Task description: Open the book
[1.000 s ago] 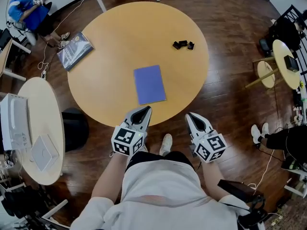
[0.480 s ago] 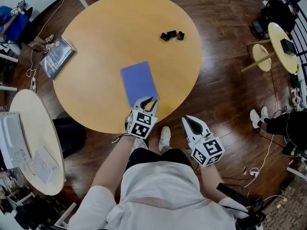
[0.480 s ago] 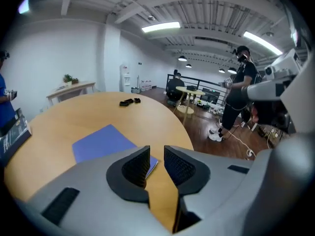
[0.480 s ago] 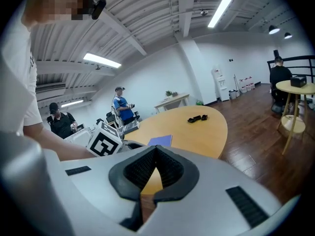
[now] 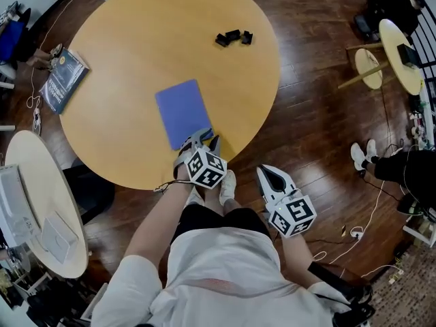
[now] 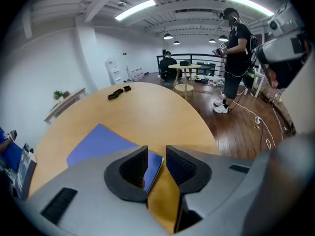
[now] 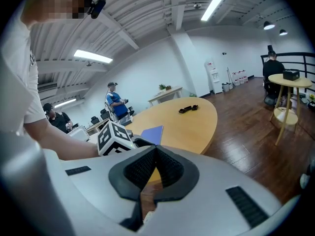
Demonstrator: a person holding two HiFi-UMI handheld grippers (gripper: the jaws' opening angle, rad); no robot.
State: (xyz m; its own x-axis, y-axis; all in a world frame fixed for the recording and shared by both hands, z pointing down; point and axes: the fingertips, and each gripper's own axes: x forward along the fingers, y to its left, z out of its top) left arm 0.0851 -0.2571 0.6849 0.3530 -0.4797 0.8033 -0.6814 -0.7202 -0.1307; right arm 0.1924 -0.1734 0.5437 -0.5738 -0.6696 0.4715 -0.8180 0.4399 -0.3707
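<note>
A thin blue book (image 5: 181,111) lies shut on the round wooden table (image 5: 136,19), close to its near edge. My left gripper (image 5: 206,140) is at the book's near right corner, open, and its two pads stand a little apart. In the left gripper view that corner of the book (image 6: 98,141) shows in the gap of the left gripper (image 6: 156,156); I cannot tell whether the pads touch the cover. My right gripper (image 5: 270,171) hangs shut and empty off the table's near edge, above the floor. The right gripper (image 7: 156,149) looks towards the book (image 7: 152,133).
Small black objects (image 5: 231,37) lie at the table's far right. A second, dark book (image 5: 63,80) overhangs its left edge. A white side table (image 5: 41,196) stands at the left, small round tables (image 5: 402,46) at the right. A person (image 6: 238,48) stands beyond the table.
My left gripper has moved forward from the table's edge onto the book's near right corner, and its jaws now stand apart. The right gripper has stayed in place.
</note>
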